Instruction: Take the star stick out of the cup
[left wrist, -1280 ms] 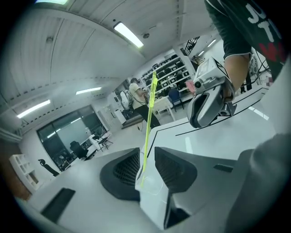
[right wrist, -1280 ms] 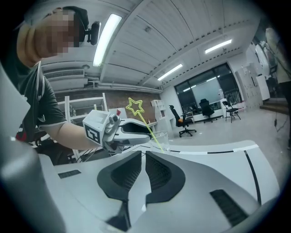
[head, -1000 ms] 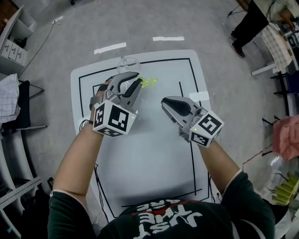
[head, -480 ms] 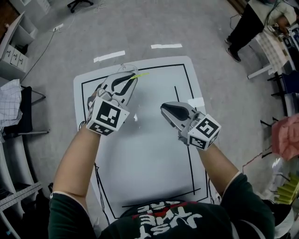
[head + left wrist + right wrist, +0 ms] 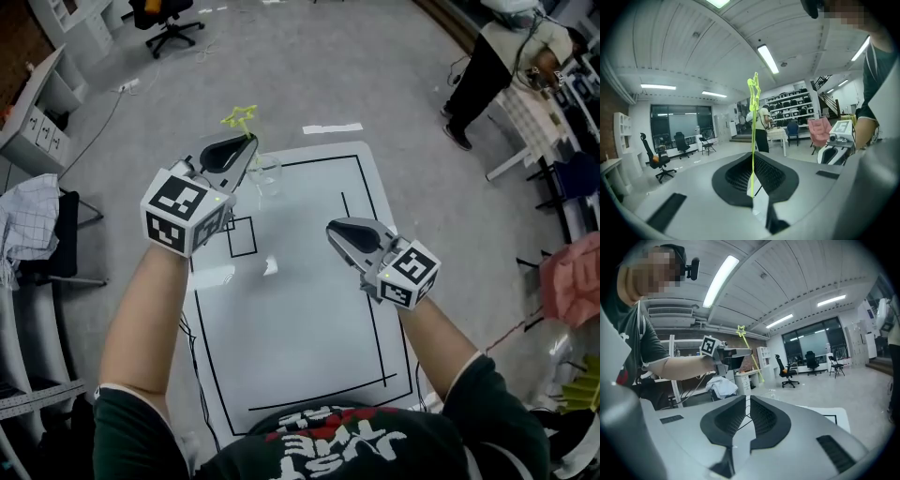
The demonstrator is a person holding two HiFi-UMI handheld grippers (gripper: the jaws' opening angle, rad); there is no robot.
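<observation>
Star stick [image 5: 240, 119] pinched in left claw [image 5: 246, 143], cup [image 5: 265, 174] seen only in head view, right claw [image 5: 744, 401] all but closed, empty.

The star stick [image 5: 241, 120] looks like thin, see-through neon-yellow plastic. The cup [image 5: 265, 174] is clear and glossy. The left gripper [image 5: 246, 148] and right gripper [image 5: 339, 228] are matt grey plastic with black ribbed pads [image 5: 736, 178]. The white worktop [image 5: 281, 328] is smooth, with a slight sheen.
</observation>
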